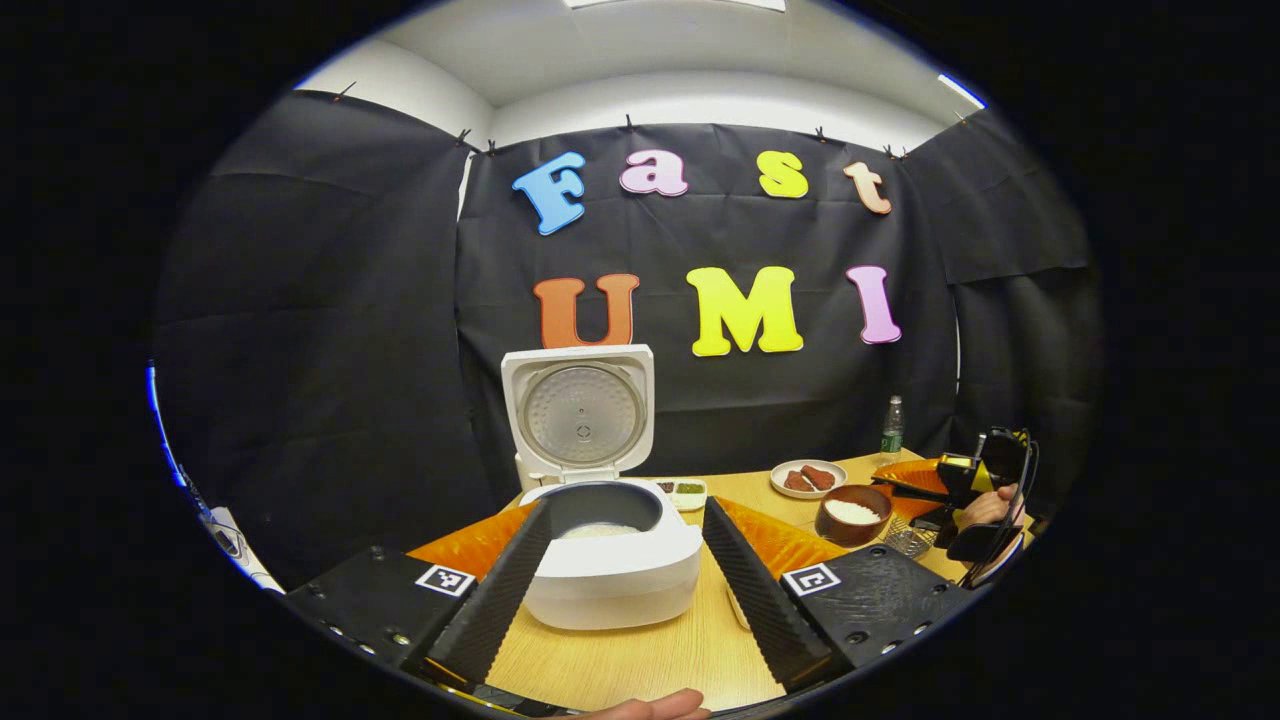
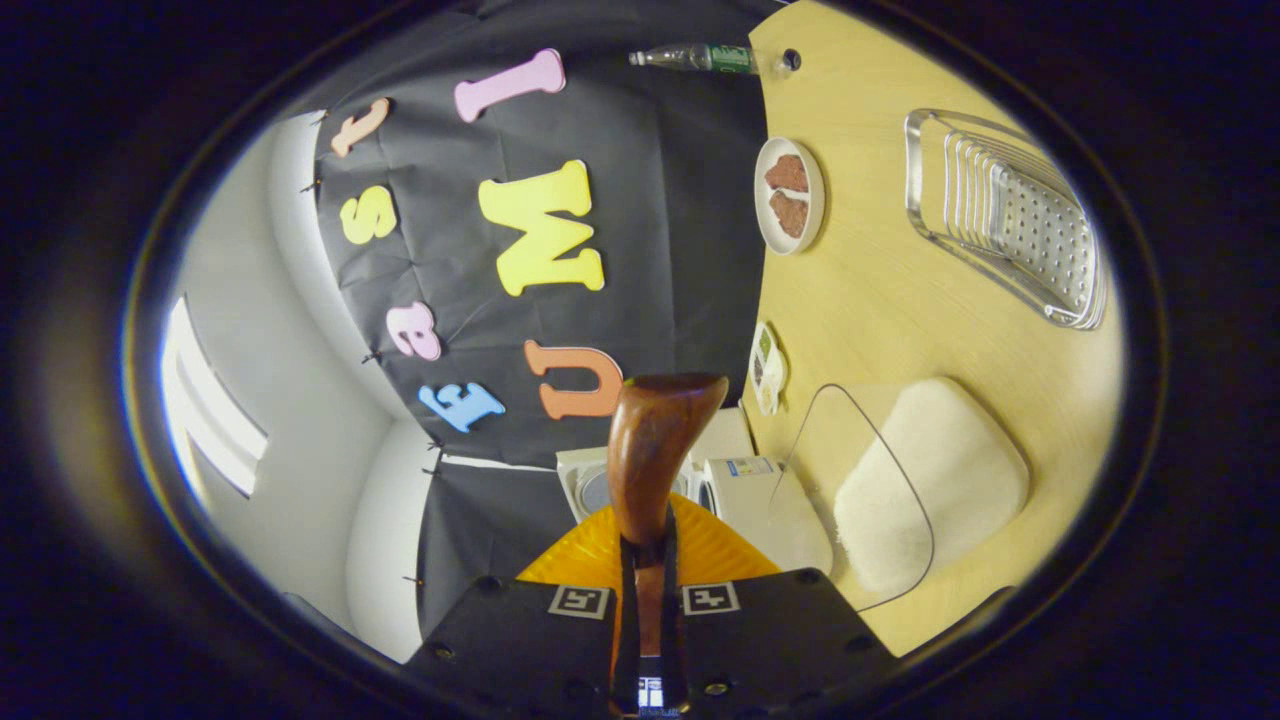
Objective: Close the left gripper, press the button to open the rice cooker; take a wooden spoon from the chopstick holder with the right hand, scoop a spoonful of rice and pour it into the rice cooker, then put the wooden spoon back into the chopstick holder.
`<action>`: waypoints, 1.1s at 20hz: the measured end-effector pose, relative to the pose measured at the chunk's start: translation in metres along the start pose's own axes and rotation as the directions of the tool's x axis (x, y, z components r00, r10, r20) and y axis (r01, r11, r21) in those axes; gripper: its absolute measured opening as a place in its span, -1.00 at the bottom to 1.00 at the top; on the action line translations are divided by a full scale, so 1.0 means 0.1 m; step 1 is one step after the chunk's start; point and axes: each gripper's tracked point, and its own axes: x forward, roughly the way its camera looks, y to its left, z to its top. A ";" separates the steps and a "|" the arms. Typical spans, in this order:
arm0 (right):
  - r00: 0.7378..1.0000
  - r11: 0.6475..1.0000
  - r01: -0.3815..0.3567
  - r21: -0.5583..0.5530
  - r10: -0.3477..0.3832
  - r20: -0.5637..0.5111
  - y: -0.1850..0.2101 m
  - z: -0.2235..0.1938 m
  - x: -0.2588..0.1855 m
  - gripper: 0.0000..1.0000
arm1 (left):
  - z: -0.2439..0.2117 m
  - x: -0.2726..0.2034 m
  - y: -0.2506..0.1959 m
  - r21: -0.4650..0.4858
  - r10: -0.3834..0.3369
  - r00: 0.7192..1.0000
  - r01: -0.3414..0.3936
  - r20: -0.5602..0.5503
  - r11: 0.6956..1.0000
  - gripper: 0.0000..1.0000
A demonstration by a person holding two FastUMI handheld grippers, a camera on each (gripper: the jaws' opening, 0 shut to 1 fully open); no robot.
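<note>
smooth wooden spoon (image 2: pixel 655 450) clamped; ribbed fingers

Wooden table (image 1: pixel 640 655): rice cooker (image 1: pixel 610 560), rice bowl (image 1: pixel 852 514), plate (image 1: pixel 808 478).

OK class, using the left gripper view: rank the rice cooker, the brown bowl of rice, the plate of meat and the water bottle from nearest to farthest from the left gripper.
1. Rice cooker: straight ahead between the left gripper fingers, lid up.
2. Brown bowl of rice: ahead to the right.
3. Plate of meat: behind the bowl.
4. Water bottle: by the back wall, far right.
</note>
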 end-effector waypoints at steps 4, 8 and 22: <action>0.999 0.998 0.047 -0.045 -0.048 -0.026 0.13 -0.06 0.15 -0.75 | -0.03 -0.06 0.10 -0.014 0.015 1.000 -0.015 0.006 1.000 0.93; 0.994 0.980 0.068 -0.186 -0.082 -0.070 0.30 -0.25 0.45 -0.75 | -0.02 -0.16 0.27 -0.015 0.038 0.999 -0.038 0.022 0.999 0.93; 0.964 0.840 0.179 -0.512 -0.253 -0.079 0.68 -0.76 1.68 -0.84 | -0.02 -0.70 0.90 -0.088 0.114 0.993 -0.111 0.037 0.990 0.93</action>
